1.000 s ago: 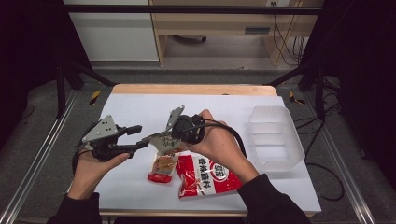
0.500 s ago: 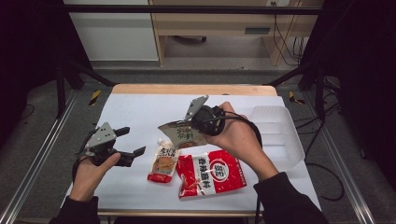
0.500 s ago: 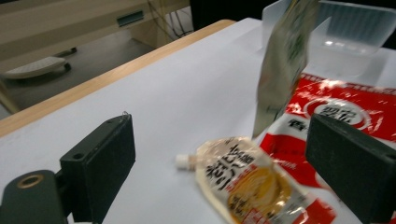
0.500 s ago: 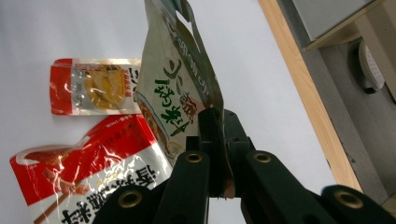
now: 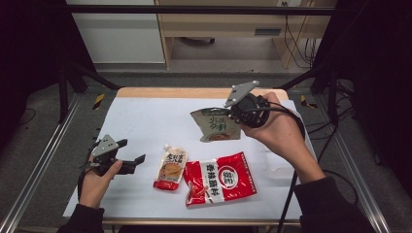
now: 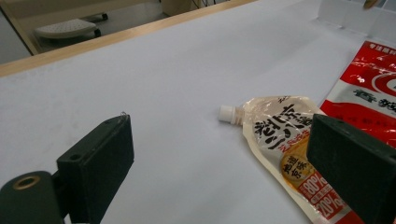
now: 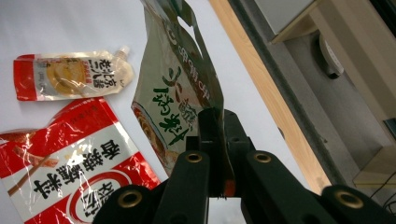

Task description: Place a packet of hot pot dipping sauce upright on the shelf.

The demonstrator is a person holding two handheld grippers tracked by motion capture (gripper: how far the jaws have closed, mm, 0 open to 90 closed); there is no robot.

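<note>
green-brown pouch (image 5: 216,125) hangs above the white table (image 5: 145,121), pinched in our right gripper (image 7: 215,140).
our left gripper (image 5: 132,156), its jaws just opened wide with nothing between them, sits low beside the spouted sachet (image 6: 289,144); its right jaw hides the sachet's lower edge.

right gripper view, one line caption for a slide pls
Right gripper clamps the edge of a green sauce pouch lifted above the table.

Bright, even light from overhead falls on the white table (image 5: 145,121), while the room around it sinks into darkness. Shadows stay soft and faint. Glare glints off the red packet (image 5: 221,179). Up close, the black jaws loom blurred and out of focus.
</note>
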